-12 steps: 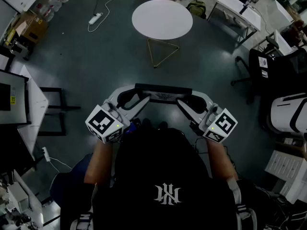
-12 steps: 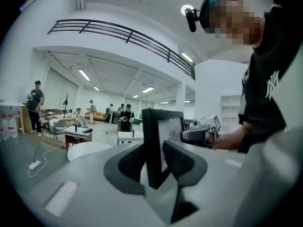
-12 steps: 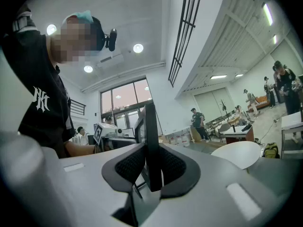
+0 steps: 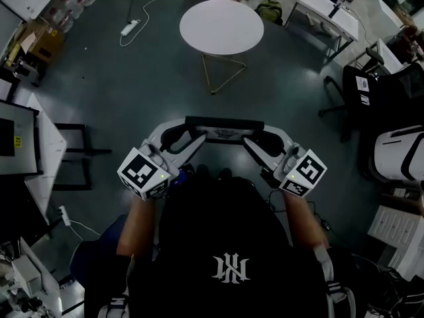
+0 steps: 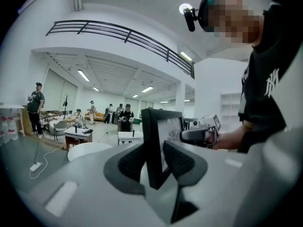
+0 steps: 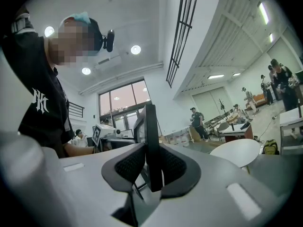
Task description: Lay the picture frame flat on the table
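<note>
Your left gripper (image 4: 187,140) and right gripper (image 4: 257,142) each have their jaws clenched on one end of the black rectangular picture frame (image 4: 224,120).

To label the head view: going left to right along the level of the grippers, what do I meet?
left gripper → picture frame → right gripper

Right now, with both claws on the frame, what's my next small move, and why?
Probably step forward toward the round table: the left claw and right claw pinch the picture frame upright in midair, with the table some way ahead.
</note>
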### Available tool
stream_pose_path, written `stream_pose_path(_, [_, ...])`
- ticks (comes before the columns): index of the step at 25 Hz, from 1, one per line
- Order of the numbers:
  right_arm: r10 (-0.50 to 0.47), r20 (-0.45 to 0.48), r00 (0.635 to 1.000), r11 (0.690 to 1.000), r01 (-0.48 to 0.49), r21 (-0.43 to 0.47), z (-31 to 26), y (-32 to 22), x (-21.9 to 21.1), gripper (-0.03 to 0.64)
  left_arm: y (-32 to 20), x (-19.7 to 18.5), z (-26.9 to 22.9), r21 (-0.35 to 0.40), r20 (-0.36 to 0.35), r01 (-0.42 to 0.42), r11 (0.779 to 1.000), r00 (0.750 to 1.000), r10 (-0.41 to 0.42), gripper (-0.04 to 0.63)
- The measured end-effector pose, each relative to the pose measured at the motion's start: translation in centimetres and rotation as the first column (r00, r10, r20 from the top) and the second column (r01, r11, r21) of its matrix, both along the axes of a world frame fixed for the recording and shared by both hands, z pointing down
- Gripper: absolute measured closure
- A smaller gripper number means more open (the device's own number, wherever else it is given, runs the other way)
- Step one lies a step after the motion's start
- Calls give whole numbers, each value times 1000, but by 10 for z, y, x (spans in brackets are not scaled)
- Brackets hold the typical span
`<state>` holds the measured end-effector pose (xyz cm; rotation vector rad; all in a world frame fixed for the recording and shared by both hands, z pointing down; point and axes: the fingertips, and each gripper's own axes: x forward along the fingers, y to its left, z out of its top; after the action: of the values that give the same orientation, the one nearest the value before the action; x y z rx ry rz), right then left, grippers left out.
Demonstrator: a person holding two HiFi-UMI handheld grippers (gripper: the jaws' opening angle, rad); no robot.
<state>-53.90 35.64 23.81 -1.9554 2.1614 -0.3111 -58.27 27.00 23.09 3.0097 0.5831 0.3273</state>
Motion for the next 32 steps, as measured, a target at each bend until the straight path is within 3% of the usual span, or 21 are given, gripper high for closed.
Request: stream_pose_path(32, [6,31,1000,1000,-7,20,12,58,29,531,58,29,8,23,45,-11,1000,999,10,474])
